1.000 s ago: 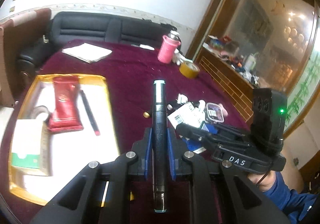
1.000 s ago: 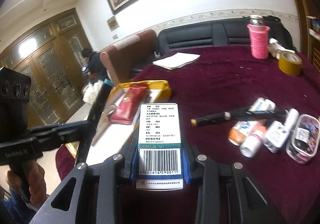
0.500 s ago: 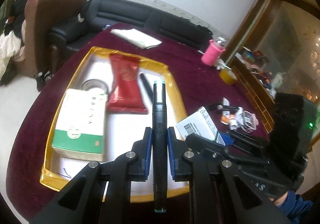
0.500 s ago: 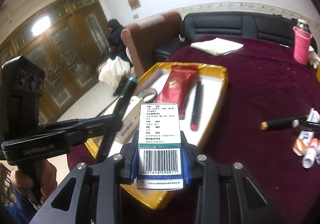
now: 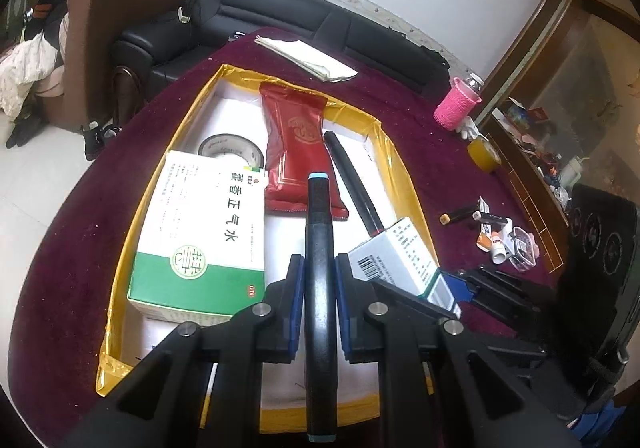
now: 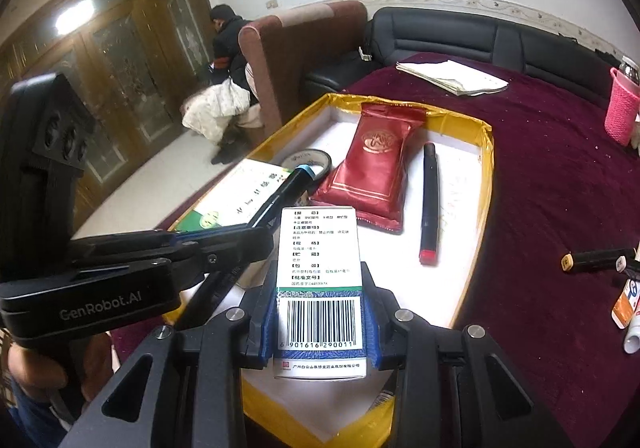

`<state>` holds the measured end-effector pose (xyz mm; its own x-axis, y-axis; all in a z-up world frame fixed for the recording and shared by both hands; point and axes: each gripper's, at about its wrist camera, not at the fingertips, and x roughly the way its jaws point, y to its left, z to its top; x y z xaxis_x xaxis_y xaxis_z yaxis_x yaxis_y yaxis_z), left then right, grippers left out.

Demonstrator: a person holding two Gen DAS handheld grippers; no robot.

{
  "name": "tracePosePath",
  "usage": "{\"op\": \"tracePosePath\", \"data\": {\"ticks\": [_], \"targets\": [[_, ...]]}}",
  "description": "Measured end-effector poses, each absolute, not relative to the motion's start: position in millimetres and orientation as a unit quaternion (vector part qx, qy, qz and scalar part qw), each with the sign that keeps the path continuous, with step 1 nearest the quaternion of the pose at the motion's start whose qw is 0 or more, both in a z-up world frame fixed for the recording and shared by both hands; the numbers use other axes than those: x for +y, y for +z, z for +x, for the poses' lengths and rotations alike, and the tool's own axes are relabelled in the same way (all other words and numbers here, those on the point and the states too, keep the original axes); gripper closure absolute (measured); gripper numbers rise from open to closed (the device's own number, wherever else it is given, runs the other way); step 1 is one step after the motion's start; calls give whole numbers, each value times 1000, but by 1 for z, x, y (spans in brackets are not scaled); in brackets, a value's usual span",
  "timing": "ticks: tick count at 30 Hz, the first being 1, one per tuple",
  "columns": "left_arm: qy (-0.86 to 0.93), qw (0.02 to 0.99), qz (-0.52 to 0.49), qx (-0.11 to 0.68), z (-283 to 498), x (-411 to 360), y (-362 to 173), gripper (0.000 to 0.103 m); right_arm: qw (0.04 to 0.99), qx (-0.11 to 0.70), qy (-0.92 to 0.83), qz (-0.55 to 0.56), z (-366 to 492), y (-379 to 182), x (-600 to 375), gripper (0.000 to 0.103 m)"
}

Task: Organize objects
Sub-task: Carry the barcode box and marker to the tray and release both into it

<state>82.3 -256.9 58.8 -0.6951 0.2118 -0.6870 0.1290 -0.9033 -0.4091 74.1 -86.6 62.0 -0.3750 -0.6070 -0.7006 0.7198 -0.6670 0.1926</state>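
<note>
My left gripper point(image 5: 319, 280) is shut on a black marker with a light-blue cap point(image 5: 319, 248), held over the white floor of the gold-rimmed tray point(image 5: 404, 183). My right gripper point(image 6: 320, 312) is shut on a small white medicine box with a barcode point(image 6: 319, 276), also above the tray point(image 6: 486, 183); that box point(image 5: 394, 254) shows beside the left gripper. The marker point(image 6: 280, 195) and left gripper point(image 6: 224, 244) appear left of the box in the right wrist view. In the tray lie a green-and-white carton point(image 5: 208, 232), a red pouch point(image 5: 298, 143), a black pen with a red end point(image 6: 429, 199) and a tape roll point(image 5: 232, 147).
On the maroon tablecloth right of the tray lie markers, small bottles and a clear case point(image 5: 500, 232). Farther back stand a pink-sleeved bottle point(image 5: 456, 105), a yellow tape roll point(image 5: 484, 155) and folded papers point(image 5: 308, 57). A person point(image 6: 228, 43) crouches by an armchair beyond the table.
Both grippers have carried their loads leftward and a little down, from above the bare tablecloth to over the tray. The tray now fills the middle of both views.
</note>
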Motion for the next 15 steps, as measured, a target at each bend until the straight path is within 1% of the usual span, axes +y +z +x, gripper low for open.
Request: {"op": "tracePosePath", "data": {"ticks": [15], "targets": [[892, 9, -407, -198, 74, -255, 45, 89, 380, 95, -826, 406, 67, 40, -100, 65]]}}
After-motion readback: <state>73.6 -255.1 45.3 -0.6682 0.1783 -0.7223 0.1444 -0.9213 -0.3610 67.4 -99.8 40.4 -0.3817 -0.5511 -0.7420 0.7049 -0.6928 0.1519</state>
